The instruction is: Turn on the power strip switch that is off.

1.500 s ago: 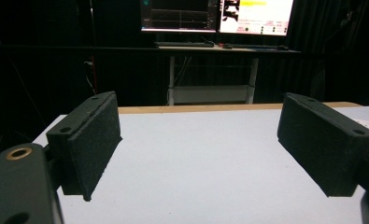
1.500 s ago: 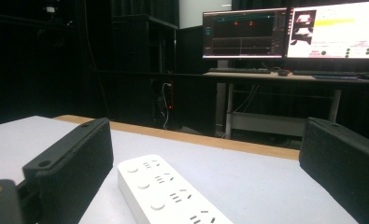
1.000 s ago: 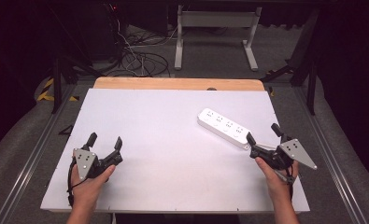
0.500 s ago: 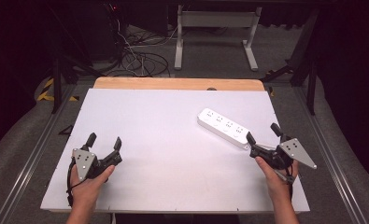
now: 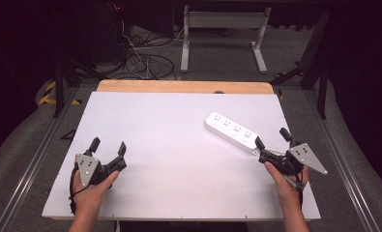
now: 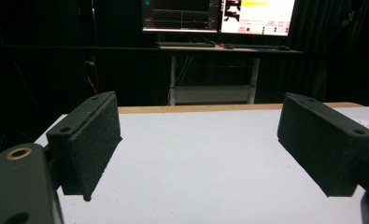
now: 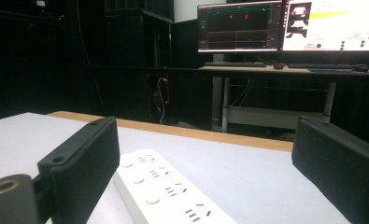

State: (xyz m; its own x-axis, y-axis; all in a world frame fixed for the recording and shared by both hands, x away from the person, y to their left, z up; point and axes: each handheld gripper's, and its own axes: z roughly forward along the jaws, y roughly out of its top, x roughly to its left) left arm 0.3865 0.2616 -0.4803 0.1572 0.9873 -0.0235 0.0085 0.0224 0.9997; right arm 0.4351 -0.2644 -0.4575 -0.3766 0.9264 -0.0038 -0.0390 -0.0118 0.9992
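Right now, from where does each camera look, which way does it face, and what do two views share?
High view: above the person's side, facing forward and down on the table; both forearms, left gripper and right gripper show.
Left gripper view: rides the left gripper, facing along its open jaws over bare tabletop toward the monitors.
Right gripper view: rides the right gripper, its open jaws around the power strip.
Shared: the power strip, high and right gripper views.

we hold our left gripper [image 5: 109, 146] low at the near left, jaws spread wide and empty, pointing away from us; its grey plate faces up over our left hand [image 5: 94, 181]. our right gripper [image 5: 271, 137] sits at the near right, jaws wide apart too, angled up and leftward, our right hand [image 5: 284, 175] wrapped around its handle.
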